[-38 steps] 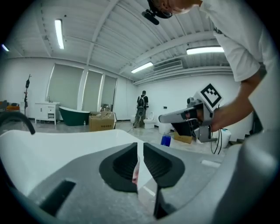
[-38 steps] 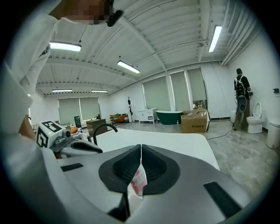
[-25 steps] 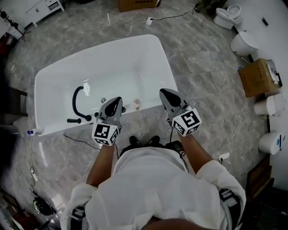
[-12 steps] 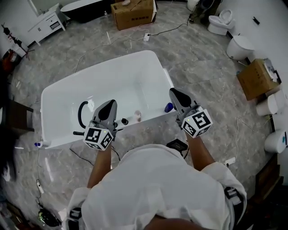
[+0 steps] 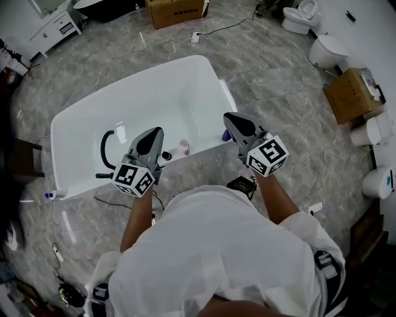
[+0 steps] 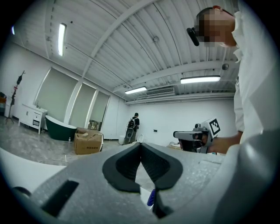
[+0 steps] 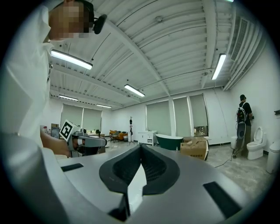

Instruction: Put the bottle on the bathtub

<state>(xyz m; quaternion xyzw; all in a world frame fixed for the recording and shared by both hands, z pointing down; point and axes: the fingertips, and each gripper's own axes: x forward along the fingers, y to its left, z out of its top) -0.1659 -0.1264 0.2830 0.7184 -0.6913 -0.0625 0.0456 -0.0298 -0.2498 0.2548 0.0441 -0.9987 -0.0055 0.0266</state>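
Left gripper (image 5: 154, 134) and right gripper (image 5: 233, 122) clenched, empty. Blue bottle (image 5: 228, 134) just beside right gripper: probably light, slick plastic; take mid-body.

The bathtub (image 5: 142, 93) is gleaming glossy white, smooth as glazed enamel or acrylic. Around the bathtub, the floor (image 5: 278, 86) is showing grey veined stone with a soft polish. Beyond the bathtub's far end, a box (image 5: 175, 11) is looking like matt brown cardboard. Near the bathtub's rim, the left gripper (image 6: 141, 146) and right gripper (image 7: 141, 148) are showing matt grey plastic shells and black ribbed pads (image 7: 157, 169). The shirt (image 5: 216, 254) is reading as white cloth.
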